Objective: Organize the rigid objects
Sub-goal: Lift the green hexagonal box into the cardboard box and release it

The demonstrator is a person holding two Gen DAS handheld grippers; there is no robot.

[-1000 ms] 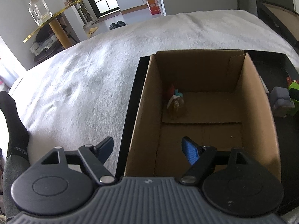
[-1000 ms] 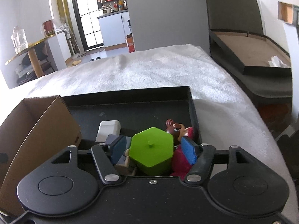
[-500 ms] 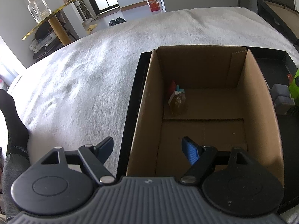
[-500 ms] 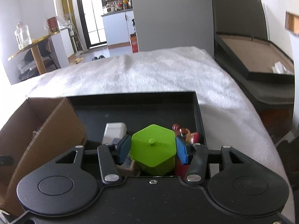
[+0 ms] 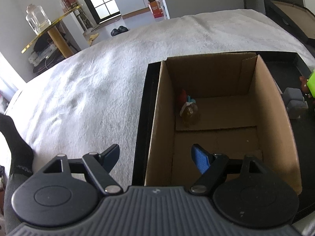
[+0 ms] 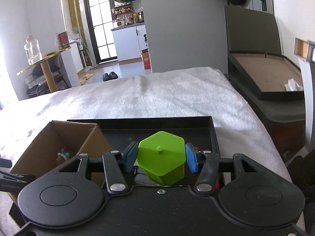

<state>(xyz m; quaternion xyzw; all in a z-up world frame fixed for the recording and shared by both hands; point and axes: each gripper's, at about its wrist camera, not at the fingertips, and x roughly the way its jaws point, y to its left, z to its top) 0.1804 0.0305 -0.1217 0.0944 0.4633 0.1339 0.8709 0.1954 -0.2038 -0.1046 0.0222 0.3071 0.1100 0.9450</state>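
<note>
Pads of my right tongs (image 6: 161, 158) have just clamped the green hexagonal container (image 6: 161, 161); it has lifted, ready for the cardboard box (image 5: 271, 106); left tongs (image 5: 157, 155) gape empty.

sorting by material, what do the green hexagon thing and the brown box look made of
Green hexagonal container: probably moulded plastic, matte with a faint sheen; uniform lime colour, crisp facets and a small knob on the lid suggest it.
Cardboard box: corrugated cardboard, raw brown and matte; folded flaps and creased seams show inside.
</note>
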